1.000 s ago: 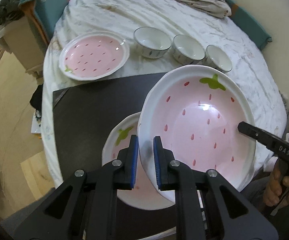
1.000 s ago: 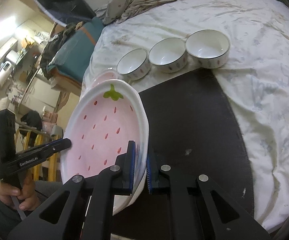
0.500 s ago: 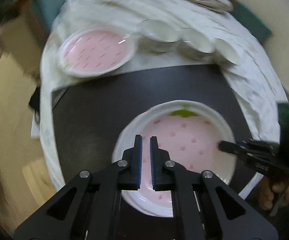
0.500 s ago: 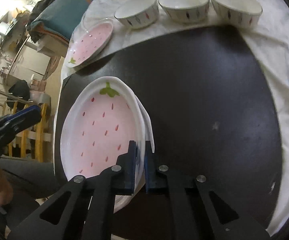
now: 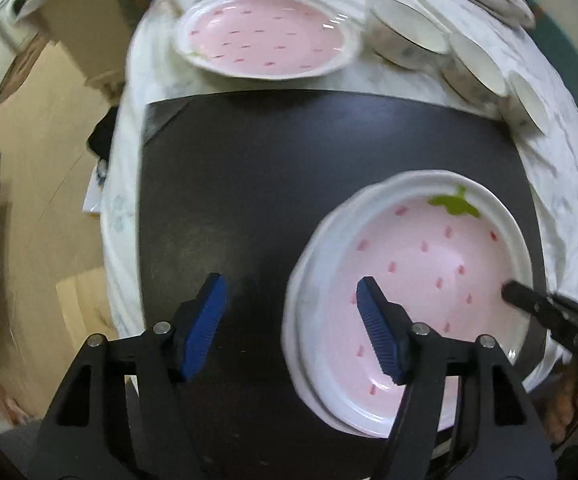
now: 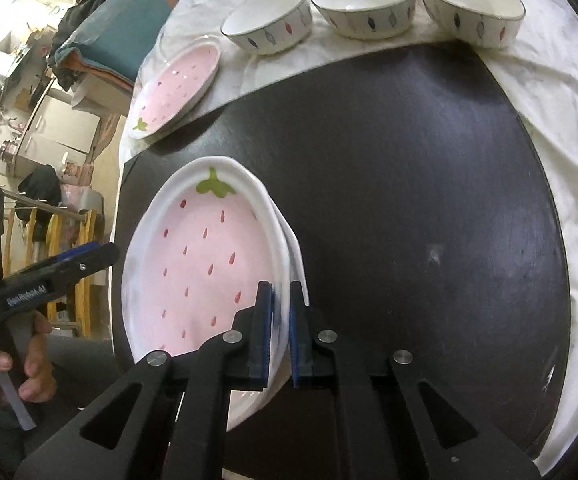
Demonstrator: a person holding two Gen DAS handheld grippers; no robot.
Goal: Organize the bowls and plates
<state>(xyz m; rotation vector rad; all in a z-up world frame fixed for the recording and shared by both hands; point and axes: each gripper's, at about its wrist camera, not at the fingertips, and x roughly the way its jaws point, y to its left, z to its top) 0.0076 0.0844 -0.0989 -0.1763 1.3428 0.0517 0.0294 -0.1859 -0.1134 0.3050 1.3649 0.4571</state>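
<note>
Left wrist view: your left gripper (image 5: pixel 291 312) stands released, its blue-padded jaws wide apart; one pad hovers over the black rectangular mat (image 5: pixel 249 184), the other over the near rim of the top strawberry-patterned pink ceramic plate (image 5: pixel 421 280). That plate lies nested on a second plate of the same kind (image 5: pixel 295 280), of which only a white edge shows on the left. A third pink strawberry plate (image 5: pixel 265 38) sits apart on the white marbled cloth (image 5: pixel 561 168) beyond the mat. Three white ceramic bowls (image 5: pixel 409 36) stand in a row to its right, blurred here, so their decoration cannot be read. The tip of your right gripper (image 5: pixel 529 300) enters at the right, touching or nearly touching the stack's far rim; its jaw state cannot be told from this side.

Right wrist view: your right gripper (image 6: pixel 279 320) is clenched on the rim of the top plate (image 6: pixel 209 256), blue pads on either side of the edge. The lower plate's edge (image 6: pixel 295 248) shows at the right. This view sharpens what the other blurs: the three bowls (image 6: pixel 365 4) carry dark rims and leaf marks in blue and red. It also shows the lone plate (image 6: pixel 181 88) half off the mat's corner on the cloth, your left gripper (image 6: pixel 97 254) from the side, and your left hand (image 6: pixel 21 368) on its handle.
</note>
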